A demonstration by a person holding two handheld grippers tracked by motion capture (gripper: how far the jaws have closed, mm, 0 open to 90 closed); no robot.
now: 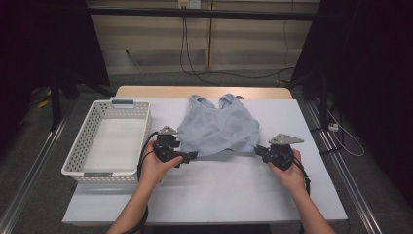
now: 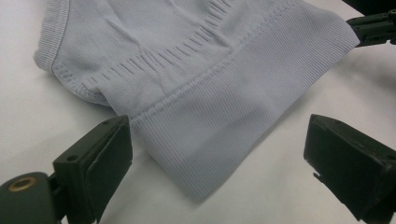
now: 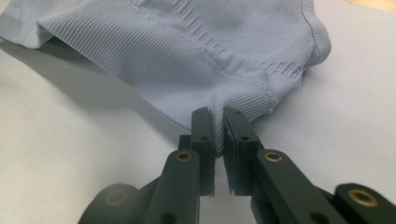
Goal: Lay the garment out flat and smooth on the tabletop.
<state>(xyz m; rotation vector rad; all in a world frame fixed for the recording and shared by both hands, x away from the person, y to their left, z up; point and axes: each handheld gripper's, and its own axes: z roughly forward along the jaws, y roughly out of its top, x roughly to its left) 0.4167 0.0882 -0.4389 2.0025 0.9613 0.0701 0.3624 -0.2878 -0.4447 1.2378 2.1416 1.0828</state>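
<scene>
A light blue ribbed sleeveless top (image 1: 219,126) lies flat on the white table (image 1: 229,195), straps toward the far edge. My right gripper (image 1: 258,152) is shut on the right corner of the top's hem; in the right gripper view the jaws (image 3: 218,116) pinch the ribbed band (image 3: 243,100). My left gripper (image 1: 189,156) sits at the hem's left corner. In the left gripper view its jaws (image 2: 219,140) stand wide open, with the hem corner (image 2: 205,154) lying between them untouched. The right gripper (image 2: 373,25) shows at the far end of that hem.
A white slatted basket (image 1: 78,156) stands at the table's left side, with nothing in it. The table's wooden far edge (image 1: 204,91) lies just behind the straps. Black cables (image 1: 234,74) trail over the floor beyond.
</scene>
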